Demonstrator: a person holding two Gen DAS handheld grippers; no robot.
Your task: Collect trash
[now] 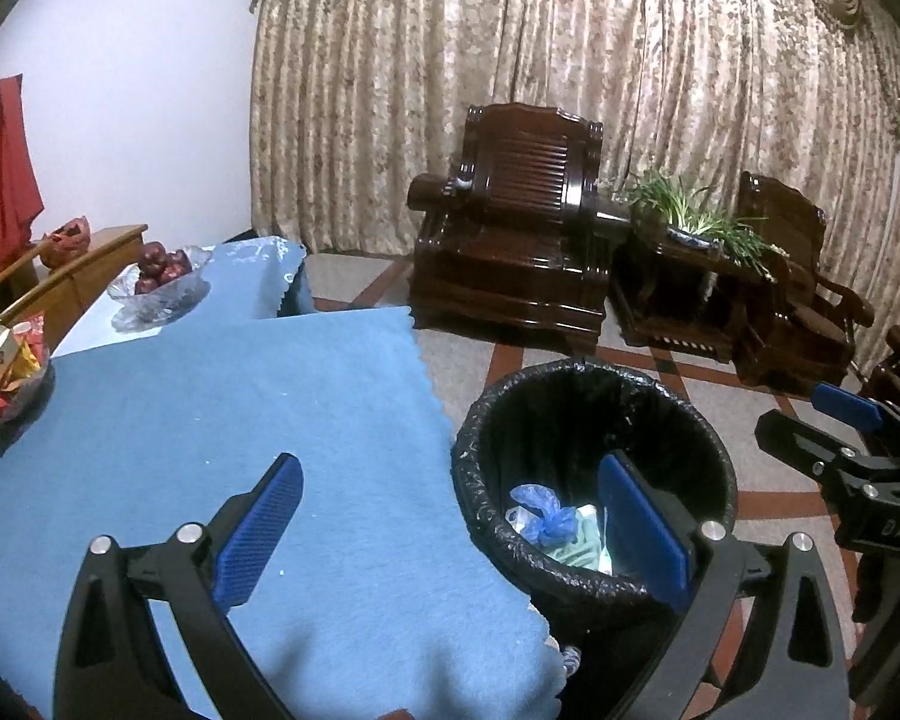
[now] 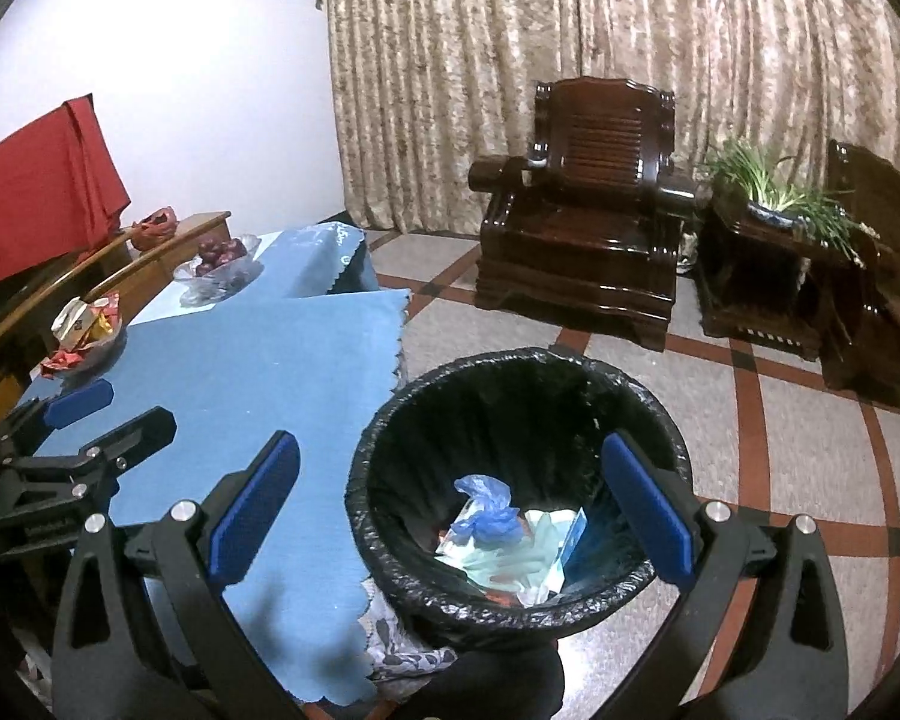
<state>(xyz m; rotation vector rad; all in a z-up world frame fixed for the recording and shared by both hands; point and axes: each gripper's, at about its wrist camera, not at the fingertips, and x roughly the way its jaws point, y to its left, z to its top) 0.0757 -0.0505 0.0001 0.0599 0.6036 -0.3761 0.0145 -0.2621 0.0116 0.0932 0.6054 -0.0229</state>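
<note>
A black bin with a black liner [image 1: 588, 420] [image 2: 510, 396] stands on the floor beside the table's right edge. Inside lie a crumpled blue plastic bag [image 1: 543, 513] [image 2: 486, 510] and pale green and white wrappers [image 2: 510, 564]. My left gripper [image 1: 450, 528] is open and empty, straddling the table edge and the bin. My right gripper [image 2: 450, 516] is open and empty, held above the bin's mouth. The right gripper also shows at the right of the left wrist view [image 1: 840, 444], and the left gripper at the left of the right wrist view [image 2: 102, 414].
The table carries a blue cloth [image 1: 240, 420] [image 2: 258, 372]. At its far left stand a dish of wrapped snacks [image 1: 6, 360] [image 2: 84, 330] and a glass bowl of red fruit [image 1: 162, 282] [image 2: 219, 264]. Dark wooden armchairs [image 1: 516, 228] [image 2: 588, 210] and a plant [image 1: 690, 210] stand by the curtain.
</note>
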